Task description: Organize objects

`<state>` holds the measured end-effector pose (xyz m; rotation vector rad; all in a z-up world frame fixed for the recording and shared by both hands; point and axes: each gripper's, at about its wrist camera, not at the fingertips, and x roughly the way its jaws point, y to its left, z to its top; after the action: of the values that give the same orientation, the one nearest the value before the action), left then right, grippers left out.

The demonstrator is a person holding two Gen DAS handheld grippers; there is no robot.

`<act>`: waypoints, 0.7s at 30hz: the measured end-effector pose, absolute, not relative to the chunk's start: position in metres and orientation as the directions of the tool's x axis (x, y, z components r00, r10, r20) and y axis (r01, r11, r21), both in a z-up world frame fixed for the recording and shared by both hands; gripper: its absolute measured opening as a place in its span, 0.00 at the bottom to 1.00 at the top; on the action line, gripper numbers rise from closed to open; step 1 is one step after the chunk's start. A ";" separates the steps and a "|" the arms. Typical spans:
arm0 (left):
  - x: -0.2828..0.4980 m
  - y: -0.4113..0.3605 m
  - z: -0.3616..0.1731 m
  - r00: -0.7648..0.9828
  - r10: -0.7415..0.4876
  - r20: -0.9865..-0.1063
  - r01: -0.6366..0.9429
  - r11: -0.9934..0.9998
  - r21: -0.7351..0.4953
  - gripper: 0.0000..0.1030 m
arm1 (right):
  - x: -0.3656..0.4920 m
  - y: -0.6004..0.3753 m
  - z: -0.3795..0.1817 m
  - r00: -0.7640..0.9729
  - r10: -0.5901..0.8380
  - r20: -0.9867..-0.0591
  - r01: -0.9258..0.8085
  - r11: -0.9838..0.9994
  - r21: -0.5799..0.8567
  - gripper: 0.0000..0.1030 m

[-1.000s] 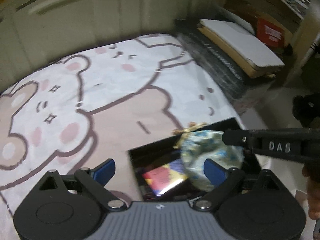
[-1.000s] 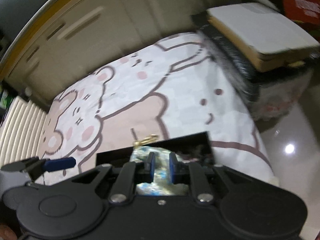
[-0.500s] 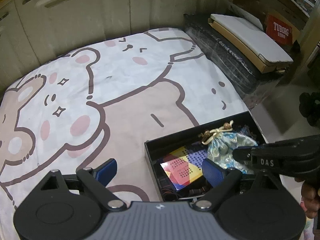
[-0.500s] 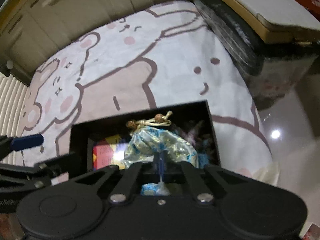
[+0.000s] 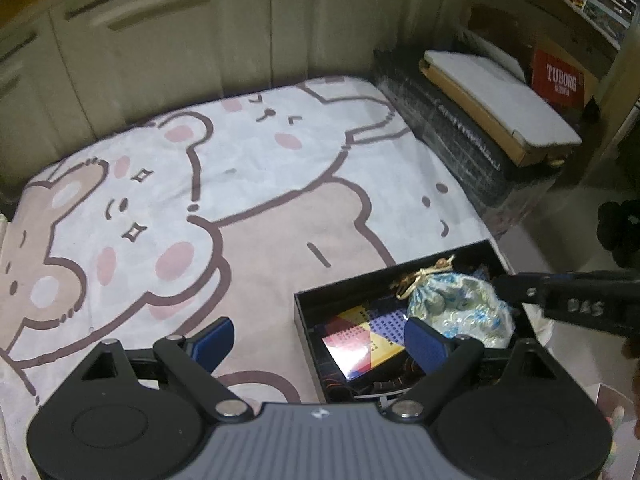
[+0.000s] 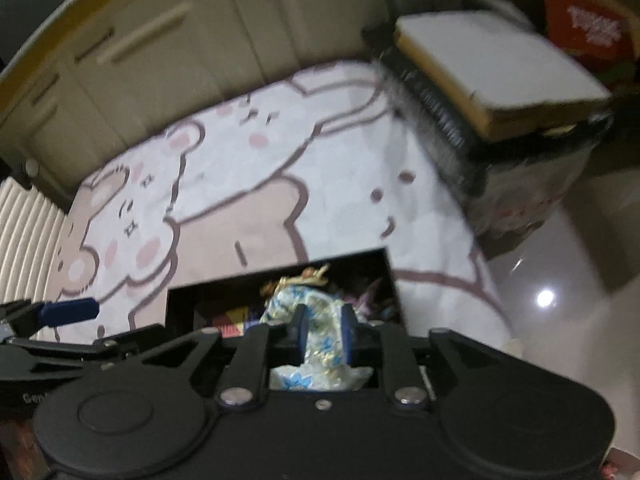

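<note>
Pouch (image 5: 460, 308): blue-patterned, drawstring end toward 11 o'clock, lying in the black box (image 5: 308, 320) on the bear-print blanket (image 5: 240, 184).
Right tool (image 6: 322, 334): nearer; pads opening with the pouch between them.
Left tool (image 5: 320, 340): spread wide, empty, box at its 2 o'clock.
</note>
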<state>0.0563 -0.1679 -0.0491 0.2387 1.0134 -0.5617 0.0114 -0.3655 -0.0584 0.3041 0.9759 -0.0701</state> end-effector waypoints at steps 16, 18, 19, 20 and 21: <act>0.009 -0.122 0.009 0.519 -0.332 -0.788 0.456 0.887 -0.073 0.90 | -0.053 -0.342 0.000 0.648 -0.033 -0.761 0.179 0.978 0.110 0.48; 0.002 -0.116 0.013 0.528 -0.325 -0.785 0.448 0.891 -0.067 0.90 | -0.063 -0.337 0.005 0.655 -0.052 -0.754 0.175 0.981 0.085 0.57; -0.001 -0.114 0.015 0.530 -0.322 -0.785 0.446 0.893 -0.065 0.91 | -0.067 -0.335 0.008 0.658 -0.059 -0.751 0.174 0.982 0.076 0.62; -0.004 -0.111 0.017 0.532 -0.318 -0.784 0.442 0.895 -0.063 0.93 | -0.071 -0.334 0.010 0.659 -0.066 -0.749 0.175 0.982 0.068 0.68; -0.008 -0.108 0.018 0.535 -0.314 -0.784 0.439 0.897 -0.060 0.94 | -0.075 -0.333 0.011 0.660 -0.073 -0.747 0.177 0.982 0.061 0.70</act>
<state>-0.0076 -0.1084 0.0179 0.1507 0.9005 -0.4503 -0.0754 -0.3330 0.0114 0.1328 0.8381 -0.1418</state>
